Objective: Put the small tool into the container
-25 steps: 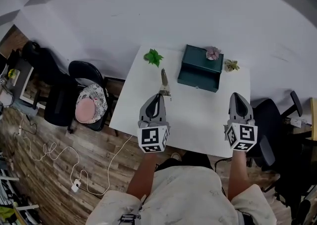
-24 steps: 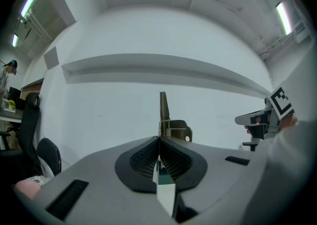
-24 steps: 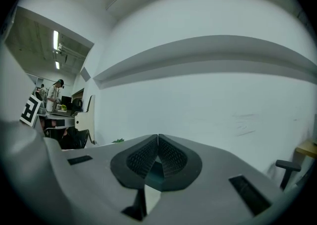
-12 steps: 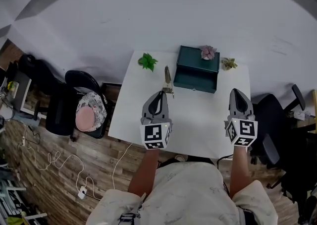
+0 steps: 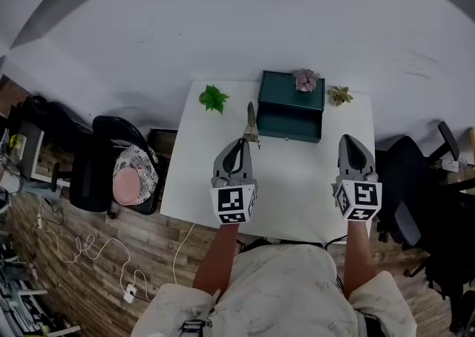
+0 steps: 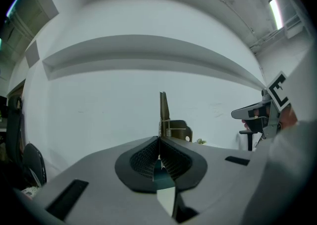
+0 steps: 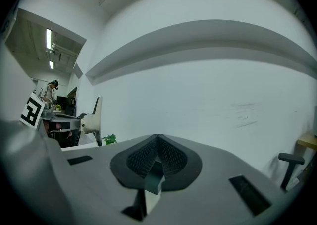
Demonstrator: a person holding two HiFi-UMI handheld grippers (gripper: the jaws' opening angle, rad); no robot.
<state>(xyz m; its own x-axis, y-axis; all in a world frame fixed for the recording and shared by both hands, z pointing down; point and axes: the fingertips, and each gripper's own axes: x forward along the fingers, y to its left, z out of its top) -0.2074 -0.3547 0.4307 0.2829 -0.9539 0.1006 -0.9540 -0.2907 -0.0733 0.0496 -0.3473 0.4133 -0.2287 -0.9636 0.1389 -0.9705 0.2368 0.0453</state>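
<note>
My left gripper (image 5: 237, 144) is clamped on the tool (image 5: 251, 122), which rises from its jaw tips above the table (image 5: 297, 187), just left of the green box (image 5: 289, 109) at the far edge. My right gripper (image 5: 351, 140) has its jaws together, empty.

No readable text, left marker cube (image 5: 235, 205), right marker cube (image 5: 358, 201), coded squares only
</note>
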